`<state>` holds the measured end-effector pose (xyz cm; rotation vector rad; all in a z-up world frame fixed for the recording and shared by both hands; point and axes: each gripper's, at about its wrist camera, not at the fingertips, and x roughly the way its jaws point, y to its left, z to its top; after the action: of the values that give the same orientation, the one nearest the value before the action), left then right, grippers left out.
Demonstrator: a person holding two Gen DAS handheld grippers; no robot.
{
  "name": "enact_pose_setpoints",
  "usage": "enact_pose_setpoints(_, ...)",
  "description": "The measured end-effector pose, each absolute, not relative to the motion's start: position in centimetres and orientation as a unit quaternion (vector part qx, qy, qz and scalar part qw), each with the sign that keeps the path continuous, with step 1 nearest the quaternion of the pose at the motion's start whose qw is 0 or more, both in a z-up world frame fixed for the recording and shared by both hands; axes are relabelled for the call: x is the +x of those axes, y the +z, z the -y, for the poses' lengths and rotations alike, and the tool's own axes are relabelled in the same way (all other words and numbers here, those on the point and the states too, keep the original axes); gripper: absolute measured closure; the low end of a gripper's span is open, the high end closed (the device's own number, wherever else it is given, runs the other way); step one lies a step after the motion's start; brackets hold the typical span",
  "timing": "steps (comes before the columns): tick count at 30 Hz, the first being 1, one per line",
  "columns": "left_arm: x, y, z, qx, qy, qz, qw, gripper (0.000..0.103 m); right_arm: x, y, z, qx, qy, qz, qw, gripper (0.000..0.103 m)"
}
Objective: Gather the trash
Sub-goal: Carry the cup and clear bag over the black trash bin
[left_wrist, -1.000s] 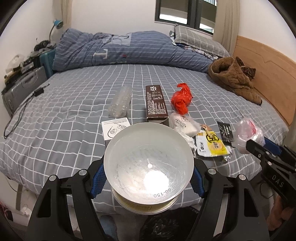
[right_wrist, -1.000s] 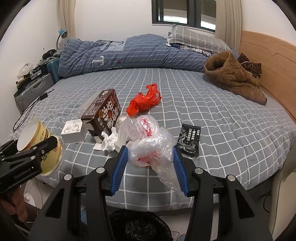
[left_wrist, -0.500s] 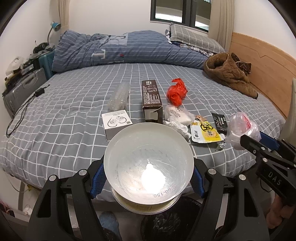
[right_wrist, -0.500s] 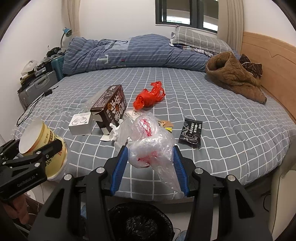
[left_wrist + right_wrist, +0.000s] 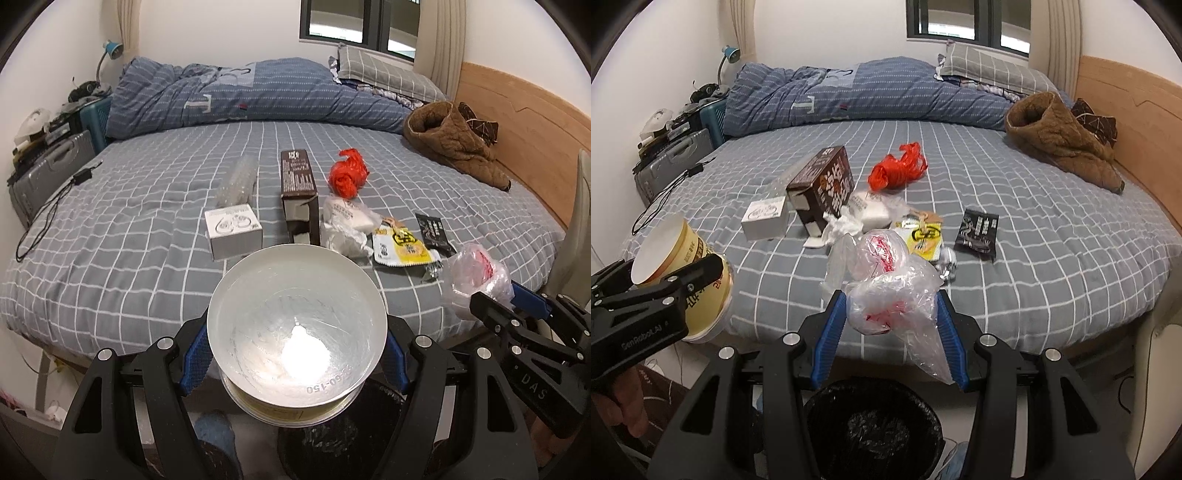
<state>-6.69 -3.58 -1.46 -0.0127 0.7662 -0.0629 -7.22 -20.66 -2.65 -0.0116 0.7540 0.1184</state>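
My left gripper (image 5: 297, 343) is shut on an empty yellow paper noodle cup (image 5: 297, 328), held off the foot of the bed; the cup also shows in the right wrist view (image 5: 685, 269). My right gripper (image 5: 888, 328) is shut on a crumpled clear plastic bag with red print (image 5: 890, 284), held above a black-lined trash bin (image 5: 873, 428). The bag also shows in the left wrist view (image 5: 476, 277). On the bed lie a brown carton (image 5: 297, 192), a white box (image 5: 232, 230), a red bag (image 5: 347, 177), a yellow wrapper (image 5: 402, 245) and a black sachet (image 5: 977, 229).
The grey checked bed (image 5: 147, 229) fills the view, with a folded blue duvet (image 5: 240, 92) at the back and a brown coat (image 5: 450, 144) at the right by the wooden headboard. A grey suitcase (image 5: 48, 166) and a cable (image 5: 48, 214) are at the left.
Both grippers have drawn back from the bed with their loads still held. The trash bin has come further into view under the right gripper.
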Motion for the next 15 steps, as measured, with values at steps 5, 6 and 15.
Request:
enact_pose_setpoints(5, -8.2, -2.0, 3.4, -0.008, -0.029, -0.381, 0.924, 0.031, -8.5, -3.0, 20.5, -0.004, 0.059, -0.374, 0.925, 0.056)
enact_pose_setpoints(6, -8.4, -2.1, 3.4, -0.008, -0.028, -0.382, 0.924, 0.031, -8.9, -3.1, 20.5, -0.003, 0.059, -0.376, 0.925, 0.056)
enact_pose_setpoints(15, -11.1, -3.4, 3.0, -0.014, -0.022, -0.402, 0.915, 0.031, -11.5, -4.5, 20.5, -0.001, 0.057, -0.399, 0.915, 0.056)
